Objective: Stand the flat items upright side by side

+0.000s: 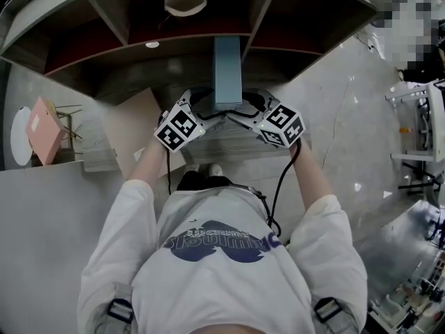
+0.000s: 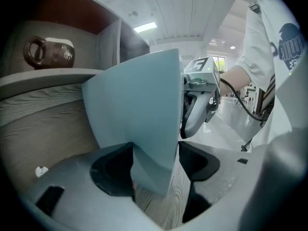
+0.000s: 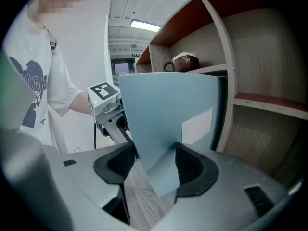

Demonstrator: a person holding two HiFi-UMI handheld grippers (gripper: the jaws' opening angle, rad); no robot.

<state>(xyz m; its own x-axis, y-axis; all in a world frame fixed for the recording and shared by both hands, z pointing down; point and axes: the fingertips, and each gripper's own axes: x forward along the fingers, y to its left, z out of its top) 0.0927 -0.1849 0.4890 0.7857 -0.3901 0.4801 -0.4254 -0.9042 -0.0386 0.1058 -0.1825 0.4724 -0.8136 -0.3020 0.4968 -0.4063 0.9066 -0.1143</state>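
Blue book (image 1: pixel 228 75) held upright just in front of shelf (image 1: pixel 111 12), left gripper (image 2: pixel 153 165) and right gripper (image 3: pixel 153 162) both clamped onto it.

Smooth matt book (image 1: pixel 227 72) — wood-grain shelf (image 2: pixel 43 129)

A wooden shelf unit (image 1: pixel 110 14) with reddish-brown inner panels fills the top of the head view. A brown mug (image 1: pixel 185 2) stands in its upper middle compartment. Pale marbled floor (image 1: pixel 348 110) spreads right, where a white rack (image 1: pixel 425 127) stands at the frame's edge.
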